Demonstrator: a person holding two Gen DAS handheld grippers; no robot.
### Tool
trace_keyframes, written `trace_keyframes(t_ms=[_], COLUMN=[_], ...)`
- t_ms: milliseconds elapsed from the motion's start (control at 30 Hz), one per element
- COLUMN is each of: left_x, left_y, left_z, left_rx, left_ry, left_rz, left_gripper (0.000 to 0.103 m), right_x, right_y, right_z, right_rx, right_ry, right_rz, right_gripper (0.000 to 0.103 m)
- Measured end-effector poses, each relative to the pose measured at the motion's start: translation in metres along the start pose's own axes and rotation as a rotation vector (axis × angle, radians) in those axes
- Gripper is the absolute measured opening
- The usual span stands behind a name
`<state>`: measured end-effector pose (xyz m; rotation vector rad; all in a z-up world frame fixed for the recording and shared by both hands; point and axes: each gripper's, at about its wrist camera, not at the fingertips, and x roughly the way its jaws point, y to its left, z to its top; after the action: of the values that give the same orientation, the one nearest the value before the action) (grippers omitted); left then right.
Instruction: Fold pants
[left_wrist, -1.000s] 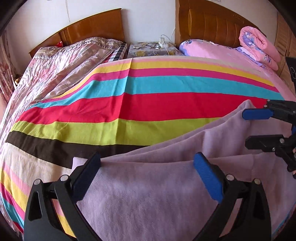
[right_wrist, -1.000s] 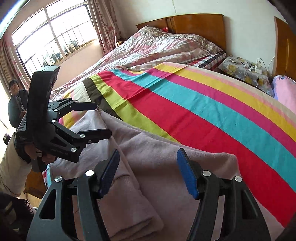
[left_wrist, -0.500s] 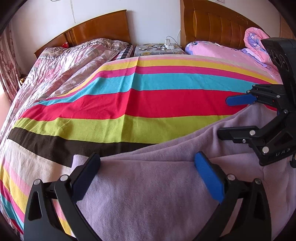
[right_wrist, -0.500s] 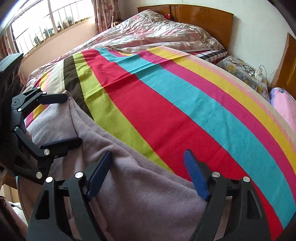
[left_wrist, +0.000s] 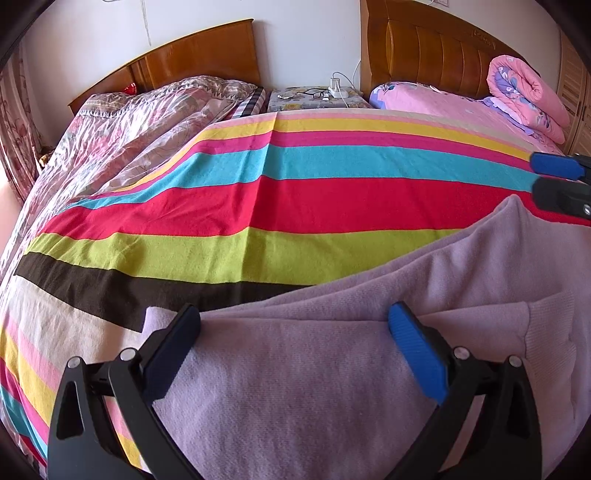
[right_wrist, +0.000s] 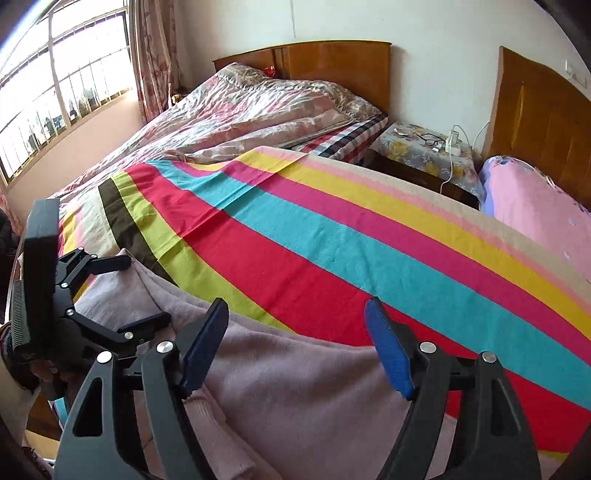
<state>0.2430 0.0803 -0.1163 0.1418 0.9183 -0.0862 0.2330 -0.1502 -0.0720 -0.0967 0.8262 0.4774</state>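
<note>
Nearest the cameras the pants (left_wrist: 332, 387), a soft lilac knit, lie bunched in layers at the near edge of the striped sheet (left_wrist: 258, 206) that covers the bed. The left gripper (left_wrist: 295, 343) hangs just over them with its jaws spread wide and only flat cloth between them, nothing pinched. The right gripper (right_wrist: 295, 339) is opening, its blue pads (right_wrist: 388, 350) clear of the fabric, so it holds nothing either; it sits over the far end of the garment where cloth meets the red stripe. Both claws look to be between grips, likely just after a fold was laid down. To do this step well, I would check that the upper layer lies square on the lower one, then pinch thin at an edge or corner, not into the thick middle, so only the wanted layers lift. Both ends should rise together, since this knit will sag and slide. Farther off, a nightstand (right_wrist: 424, 147) with glasses stands between two wooden headboards (left_wrist: 199, 55), well apart from the work.
</note>
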Motion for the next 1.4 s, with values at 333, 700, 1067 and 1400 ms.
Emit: trace_keyframes(t_ms=[333, 700, 1067, 1400], left_x=[-0.027, -0.126, -0.147, -0.124], left_y=[0.006, 0.020, 0.019, 0.019], left_z=[-0.002, -0.115, -0.141, -0.142], left_rx=[-0.014, -0.005, -0.026, -0.033], left_ry=[-0.055, -0.123, -0.159, -0.082], left_rz=[0.001, 0.038, 0.066, 0.105], left_gripper=[0.100, 0.101, 0.101, 0.101], right_x=[-0.008, -0.093, -0.110, -0.129], right_y=[-0.028, 0.056, 0.027, -0.004], right_z=[-0.072, -0.128, -0.191, -0.217], right_rx=[0.174, 0.036, 0.132, 0.184], right_ry=[0.120, -0.002, 0.059, 0.074], right_rz=[-0.051, 0.016, -0.149, -0.152], right_gripper=[0.092, 0.093, 0.093, 0.095])
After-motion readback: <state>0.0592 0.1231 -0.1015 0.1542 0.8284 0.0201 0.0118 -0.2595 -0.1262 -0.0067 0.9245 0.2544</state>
